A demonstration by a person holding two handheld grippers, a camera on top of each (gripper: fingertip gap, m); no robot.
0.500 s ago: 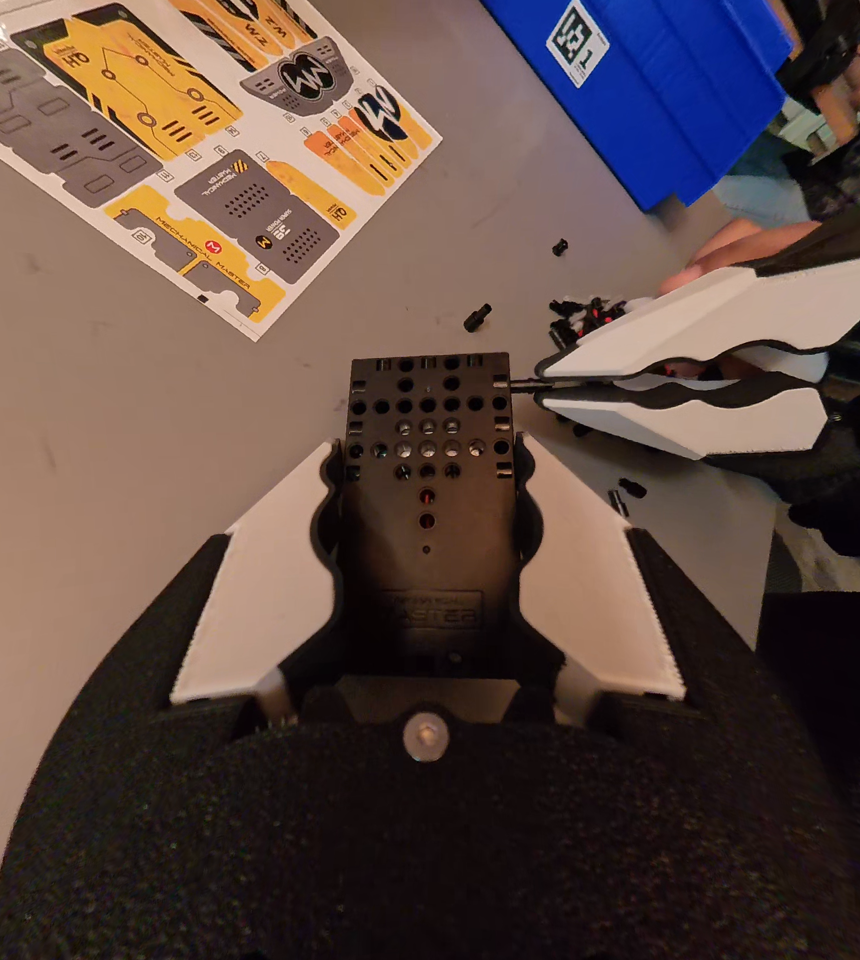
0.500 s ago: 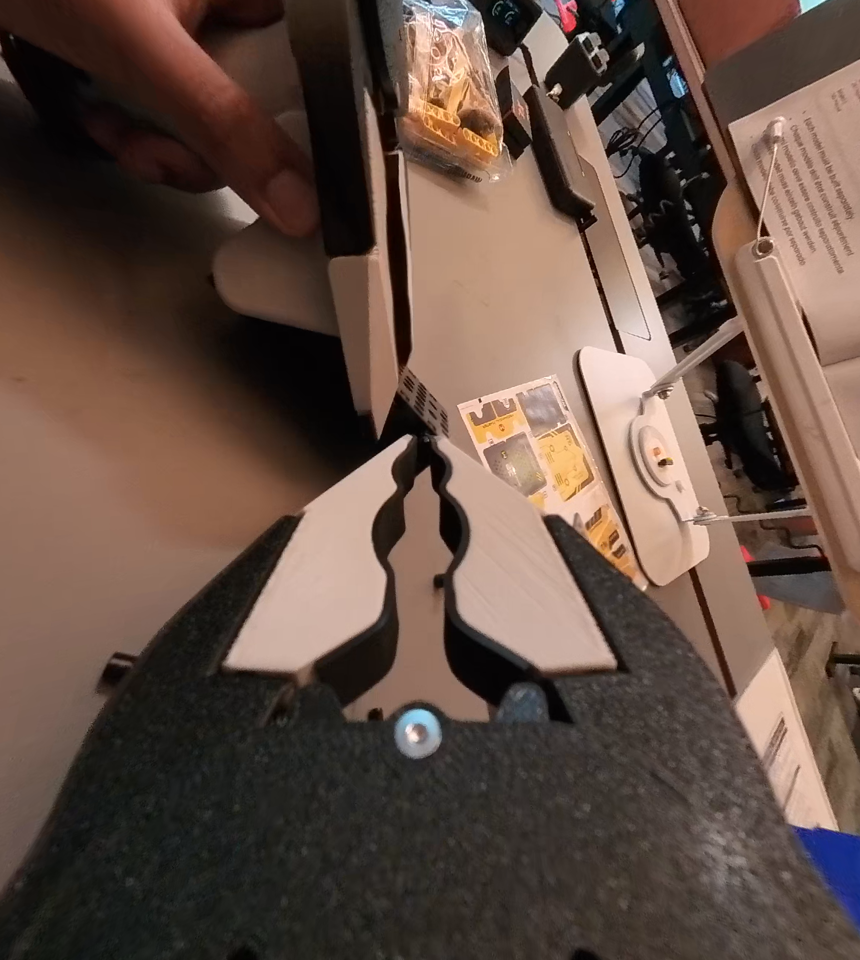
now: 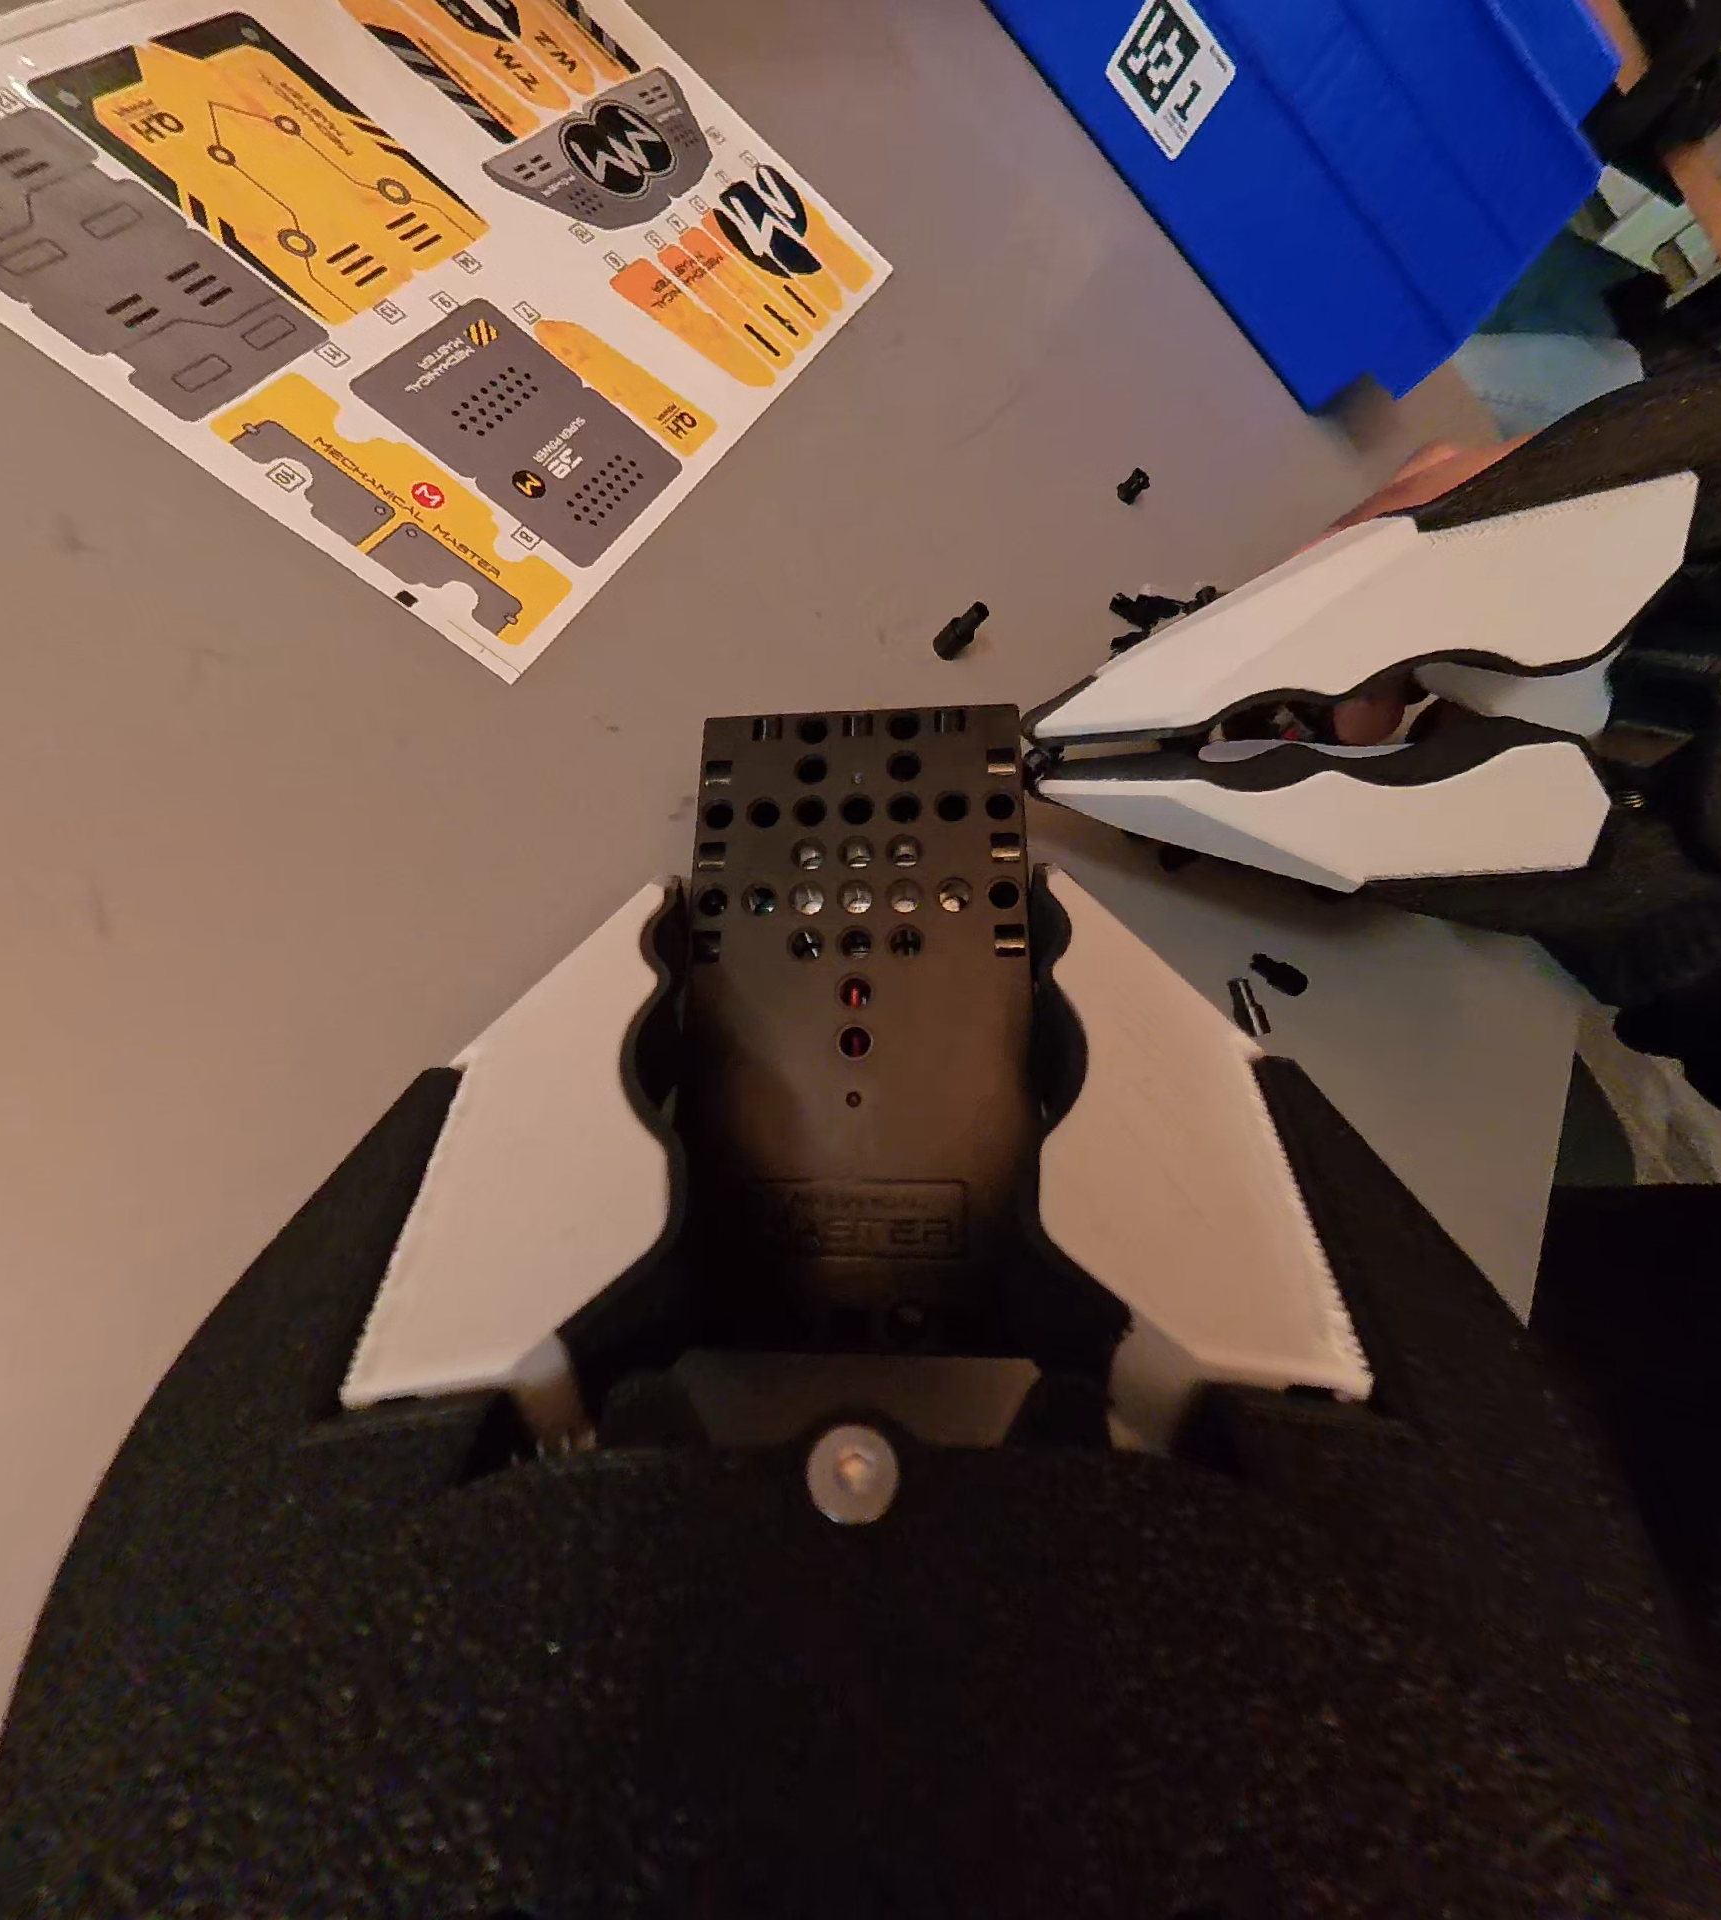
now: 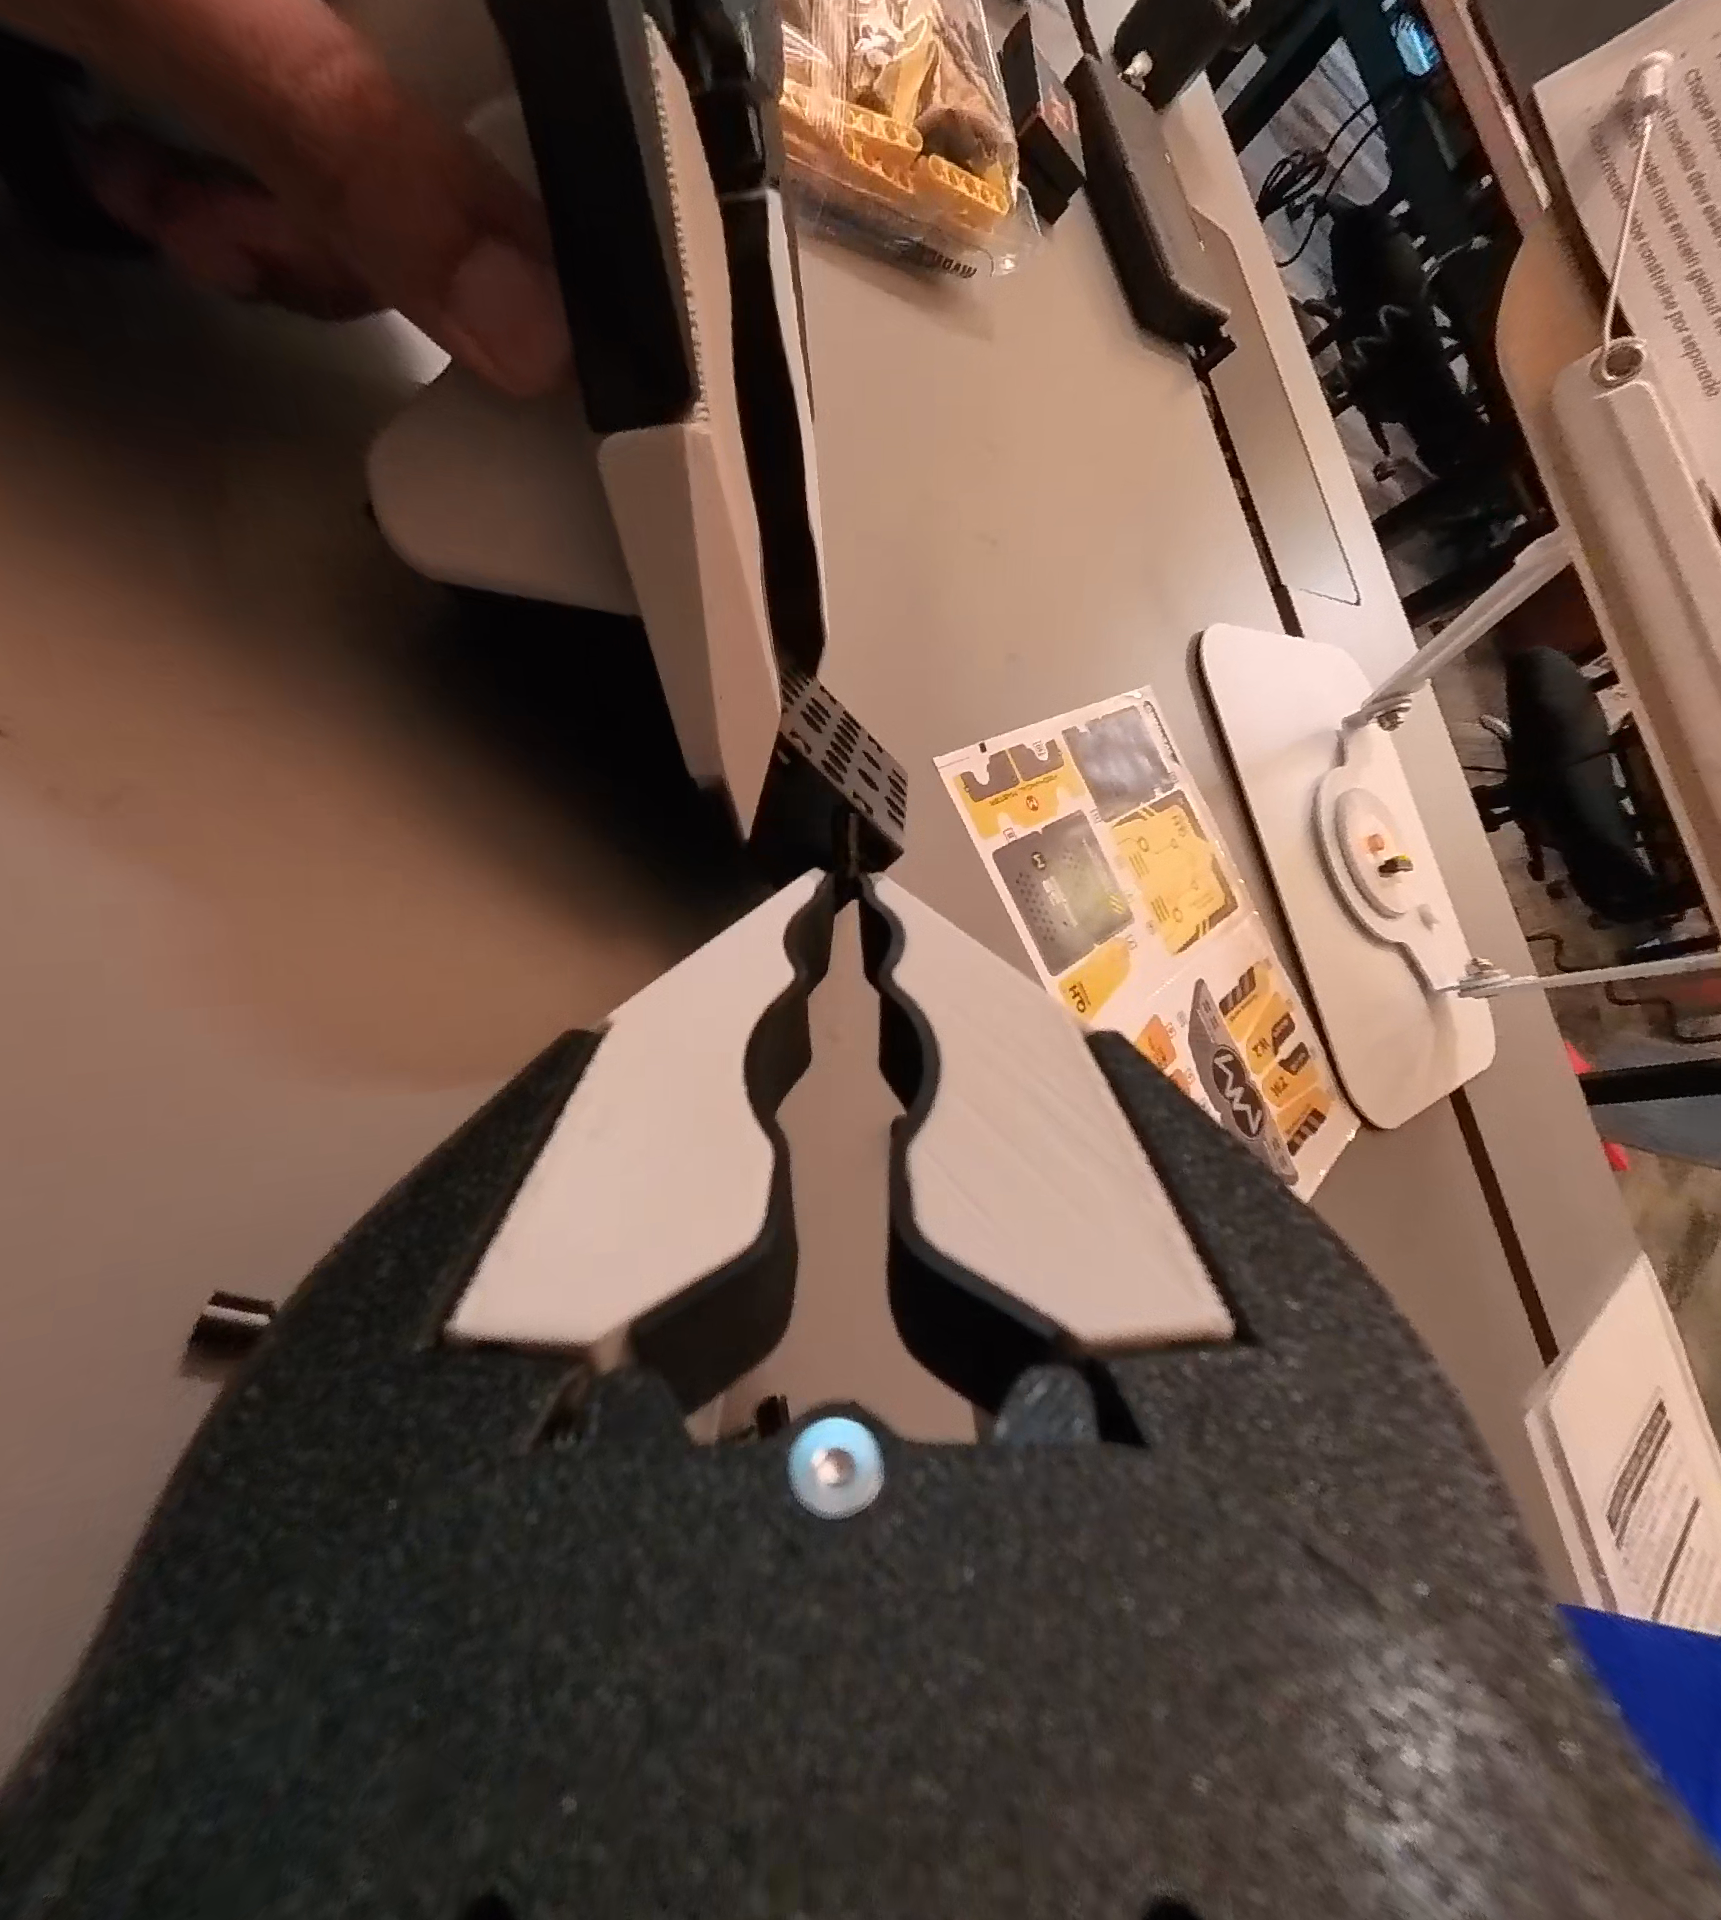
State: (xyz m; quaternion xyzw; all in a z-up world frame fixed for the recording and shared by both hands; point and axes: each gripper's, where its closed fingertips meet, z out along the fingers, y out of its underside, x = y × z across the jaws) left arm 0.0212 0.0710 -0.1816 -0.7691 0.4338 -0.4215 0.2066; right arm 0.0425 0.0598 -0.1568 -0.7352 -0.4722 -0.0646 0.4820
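Left wrist view: the left gripper (image 3: 856, 894) points toward 12 o'clock over the grey table (image 3: 160, 935), its white fingers (image 3: 544, 1143) spread wide and clamped on both long sides of a black block (image 3: 856, 997) full of round holes. The block lies flat between them and juts out past the fingertips. The right gripper (image 3: 1038, 764) comes in from 3 o'clock, lying almost level, its jaws drawn together to a narrow tip right at the block's far right corner; a small dark pin seems nipped there, hard to make out. Loose black pins (image 3: 960, 630) lie at 1 o'clock and more (image 3: 1261, 987) just right of the block. A sticker sheet (image 3: 368, 281) lies at 11 o'clock, a blue bin (image 3: 1355, 197) at 1 o'clock.

Right wrist view: the right gripper (image 4: 843, 883) aims toward 12 o'clock, jaws nearly closed on a thin black pin (image 4: 851, 847) whose far end meets the block (image 4: 840, 774). The left gripper (image 4: 721, 644) reaches down from 11 o'clock, a hand (image 4: 347, 177) gripping it. The sticker sheet (image 4: 1147, 914) lies at 2 o'clock beside a white stand base (image 4: 1282, 790); a bag of yellow parts (image 4: 897, 135) sits at 12 o'clock, and a booklet (image 4: 1687, 270) stands at the right edge.
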